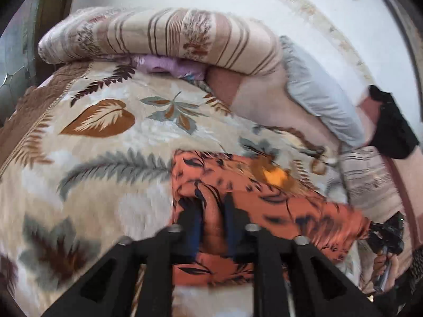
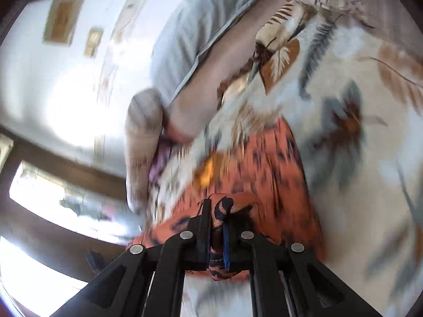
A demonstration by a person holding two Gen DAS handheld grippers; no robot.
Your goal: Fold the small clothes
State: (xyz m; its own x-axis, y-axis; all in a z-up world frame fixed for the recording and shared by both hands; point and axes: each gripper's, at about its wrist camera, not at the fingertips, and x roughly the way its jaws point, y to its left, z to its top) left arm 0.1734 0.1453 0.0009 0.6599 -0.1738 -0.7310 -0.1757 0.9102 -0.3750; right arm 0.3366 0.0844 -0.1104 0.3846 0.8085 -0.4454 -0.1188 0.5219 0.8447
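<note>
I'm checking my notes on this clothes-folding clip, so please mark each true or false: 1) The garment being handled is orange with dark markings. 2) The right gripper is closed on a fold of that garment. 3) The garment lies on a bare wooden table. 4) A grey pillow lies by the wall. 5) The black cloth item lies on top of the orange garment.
1) True: the orange patterned garment has dark markings.
2) True: the right gripper pinches a fold of it.
3) False: it lies on a leaf-print cream blanket.
4) True: the grey pillow lies there.
5) False: the black cloth item lies apart, beyond the pillow.
</note>
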